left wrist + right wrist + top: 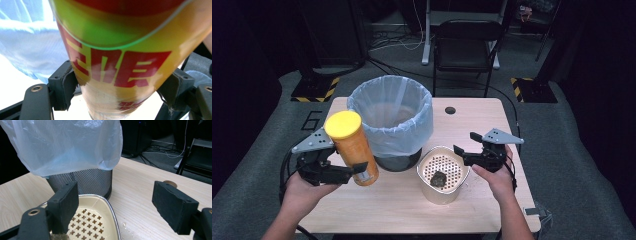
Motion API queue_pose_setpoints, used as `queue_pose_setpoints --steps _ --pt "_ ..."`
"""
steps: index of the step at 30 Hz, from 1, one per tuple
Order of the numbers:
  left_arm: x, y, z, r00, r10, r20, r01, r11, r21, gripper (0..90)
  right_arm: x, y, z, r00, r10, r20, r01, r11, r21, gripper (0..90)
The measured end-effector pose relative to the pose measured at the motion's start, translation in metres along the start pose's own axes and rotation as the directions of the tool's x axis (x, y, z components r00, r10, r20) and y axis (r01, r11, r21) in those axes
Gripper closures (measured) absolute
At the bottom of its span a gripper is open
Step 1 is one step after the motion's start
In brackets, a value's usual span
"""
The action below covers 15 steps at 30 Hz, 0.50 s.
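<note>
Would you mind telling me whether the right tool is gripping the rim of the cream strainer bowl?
No, the right tool is open, its pads apart with nothing between them, hovering beside the strainer bowl.

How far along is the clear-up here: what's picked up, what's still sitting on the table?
In hand: the left tongs are clamped on the yellow-lidded canister, lifted beside the lined bin but not over its opening. Left: the dark lump lies in the perforated cream container; the right tongs are open at its rim, holding nothing. Whether anything is binned can't be told.
</note>
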<state>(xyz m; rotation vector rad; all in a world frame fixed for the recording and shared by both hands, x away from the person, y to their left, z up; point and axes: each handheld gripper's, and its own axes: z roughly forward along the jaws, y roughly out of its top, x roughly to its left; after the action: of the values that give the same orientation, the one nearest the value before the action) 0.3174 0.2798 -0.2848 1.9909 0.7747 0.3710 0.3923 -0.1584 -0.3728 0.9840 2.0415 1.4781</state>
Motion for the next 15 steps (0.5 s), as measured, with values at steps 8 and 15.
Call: queue_pose_setpoints --steps 8,15 --pt "-0.002 0.022 -0.013 1.0000 0.006 0.001 -0.006 0.9999 -0.010 24.2 -0.002 0.000 -0.002 1.0000 0.009 0.000 -0.009 1.000 -0.006 21.4" --pt "-0.002 0.048 -0.023 0.9992 0.021 0.033 -0.021 0.9998 -0.006 24.2 -0.003 0.000 -0.002 1.0000 0.008 0.002 -0.008 1.000 -0.005 21.5"
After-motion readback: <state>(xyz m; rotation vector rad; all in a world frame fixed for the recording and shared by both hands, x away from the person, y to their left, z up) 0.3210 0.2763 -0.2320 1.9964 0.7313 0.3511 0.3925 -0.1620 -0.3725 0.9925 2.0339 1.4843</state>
